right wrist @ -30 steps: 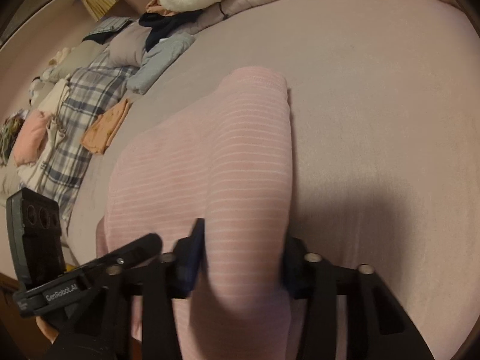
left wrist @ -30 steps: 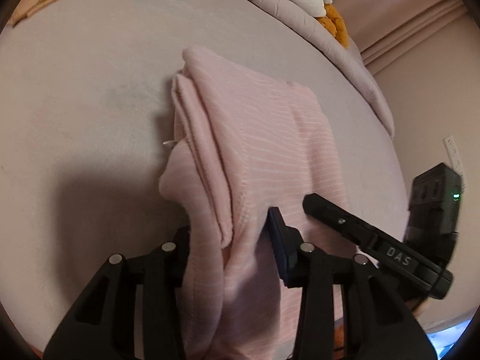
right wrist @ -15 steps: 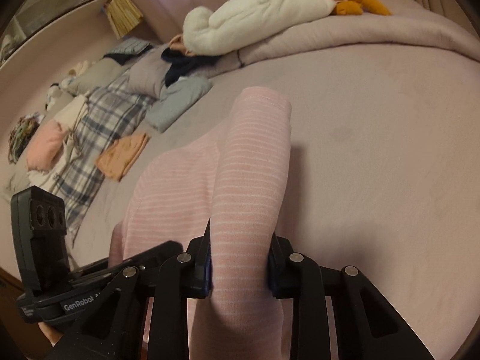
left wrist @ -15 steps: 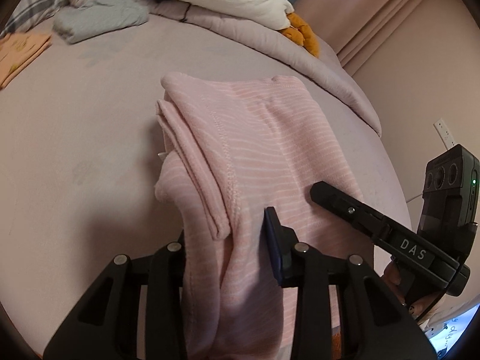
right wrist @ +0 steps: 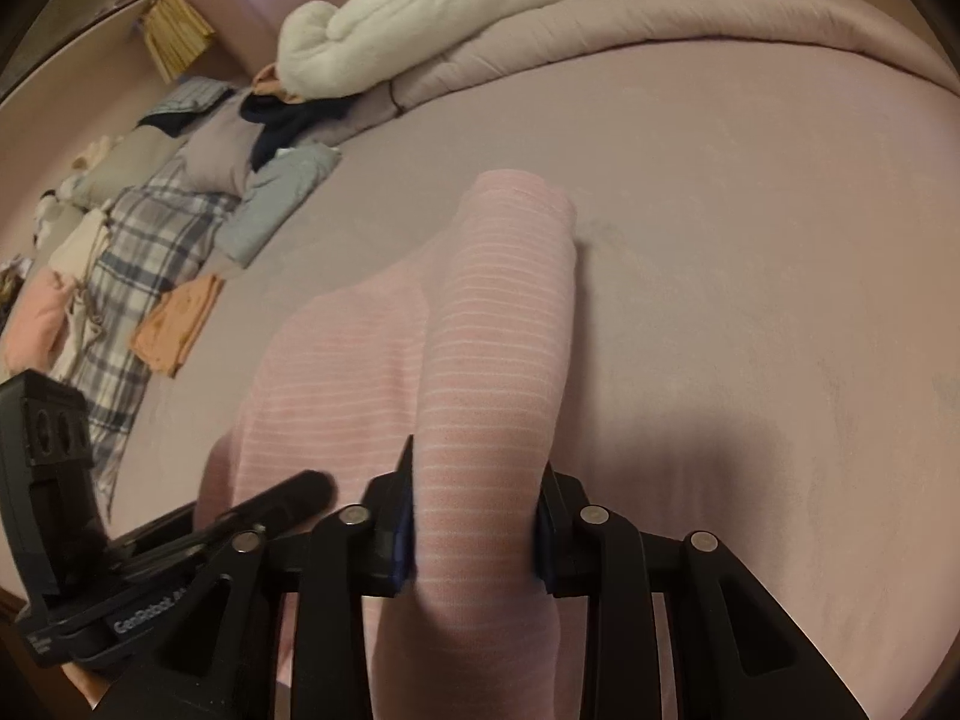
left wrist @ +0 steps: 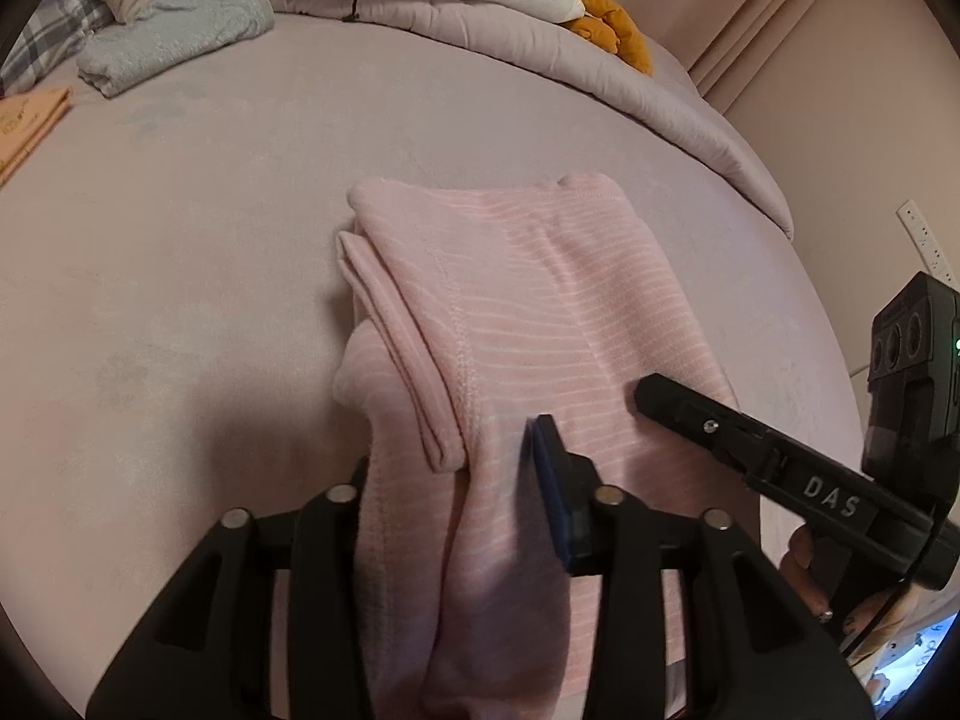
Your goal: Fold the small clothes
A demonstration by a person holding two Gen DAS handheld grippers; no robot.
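Observation:
A pink garment with thin white stripes (left wrist: 528,300) lies folded on the mauve bed (left wrist: 210,240), its near end raised off the sheet. My left gripper (left wrist: 456,474) holds the left near edge, where a doubled hem hangs. Its jaws are opening, with a thick bunch of cloth still filling the gap against the blue pad (left wrist: 552,492). My right gripper (right wrist: 477,480) pinches a long raised fold of the same garment (right wrist: 498,330). Those jaws are opening too, and both pads still touch the cloth. The right gripper's fingers (left wrist: 690,420) rest over the garment's right side.
Folded grey (left wrist: 174,48) and orange (left wrist: 30,126) clothes lie at the far left. A rolled duvet (left wrist: 600,72) with a white plush toy (right wrist: 432,18) lines the bed's far edge. A plaid blanket (right wrist: 120,300) with more clothes sits left. A hand (left wrist: 804,558) holds the right gripper.
Both grippers have drawn back and up a little with the garment's near end. The fold in the right jaws was squeezed narrower, then widened again. More of the bed's far end shows.

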